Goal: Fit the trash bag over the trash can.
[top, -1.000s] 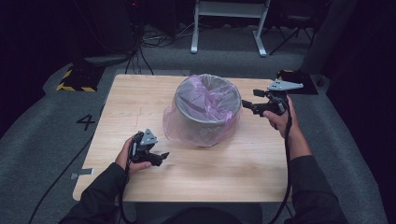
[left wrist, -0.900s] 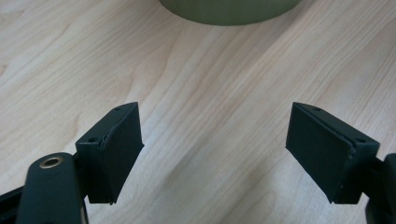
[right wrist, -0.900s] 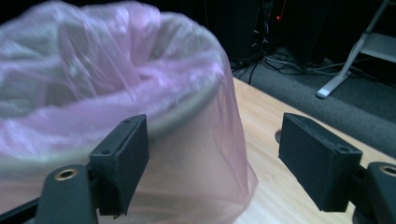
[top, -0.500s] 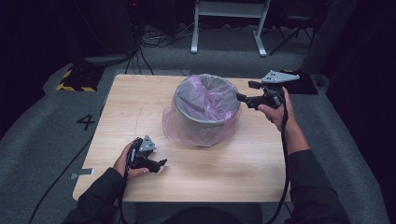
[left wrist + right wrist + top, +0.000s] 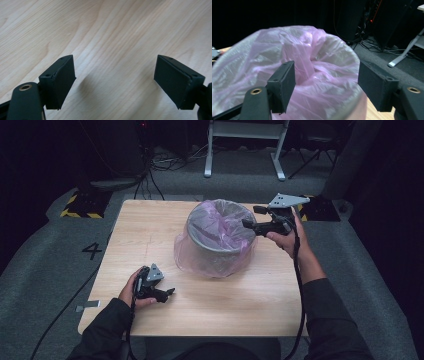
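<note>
A grey bin (image 5: pixel 219 227) lined with a pink plastic bag (image 5: pixel 200 260) stands upright at the middle of the wooden table (image 5: pixel 145 230); the bag drapes over the rim and down the outside. My right gripper (image 5: pixel 251 217) hovers at the bin's right rim, pointing left. Its jaws have just been closing a little but stand wide. In the right gripper view the bagged rim (image 5: pixel 342 62) lies between and beyond my right gripper (image 5: pixel 327 67), untouched by the pads. My left gripper (image 5: pixel 167 295) rests low near the table's front left, open over bare wood (image 5: pixel 115 62).
A white metal frame (image 5: pixel 245 150) and cables stand on the floor behind the table. A black-and-yellow striped block (image 5: pixel 80 206) lies at the back left, a dark box (image 5: pixel 320 209) at the back right. A "4" (image 5: pixel 92 250) marks the carpet.
My right gripper has risen and moved left, from beside the bin to over its right rim. The left gripper has stayed about where it was.
</note>
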### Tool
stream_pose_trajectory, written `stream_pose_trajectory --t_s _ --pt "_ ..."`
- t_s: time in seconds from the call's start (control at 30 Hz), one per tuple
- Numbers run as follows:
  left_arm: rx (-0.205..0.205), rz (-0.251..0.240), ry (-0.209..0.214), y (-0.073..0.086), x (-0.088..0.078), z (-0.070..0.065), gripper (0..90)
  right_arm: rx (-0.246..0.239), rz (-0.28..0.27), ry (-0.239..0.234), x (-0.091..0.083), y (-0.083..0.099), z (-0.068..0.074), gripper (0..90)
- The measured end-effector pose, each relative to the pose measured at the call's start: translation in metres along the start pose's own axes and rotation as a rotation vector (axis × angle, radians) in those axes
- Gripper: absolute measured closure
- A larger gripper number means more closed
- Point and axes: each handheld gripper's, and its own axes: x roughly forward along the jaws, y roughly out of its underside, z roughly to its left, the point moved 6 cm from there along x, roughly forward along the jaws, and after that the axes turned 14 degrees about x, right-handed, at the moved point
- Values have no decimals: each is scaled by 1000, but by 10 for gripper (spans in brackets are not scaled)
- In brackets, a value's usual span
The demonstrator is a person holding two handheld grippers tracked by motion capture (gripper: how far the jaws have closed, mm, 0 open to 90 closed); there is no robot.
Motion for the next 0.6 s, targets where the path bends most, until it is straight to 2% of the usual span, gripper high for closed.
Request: stream_pose_trajectory --t_s 0.07,0.17,0.3,0.47,0.6 --pt "-24 -6 22 2 0 2 172 -7 6 -10 2 -1 4 296" --pt "-41 -1 25 5 1 2 171 -15 11 -12 5 -2 9 287" --pt "-45 -5 34 5 2 2 165 -23 18 -13 8 -3 12 280" --pt "-78 -13 52 8 3 4 155 -31 30 -18 13 -3 16 268" --pt "-81 -21 51 8 4 5 138 -46 39 -19 17 -3 20 263"
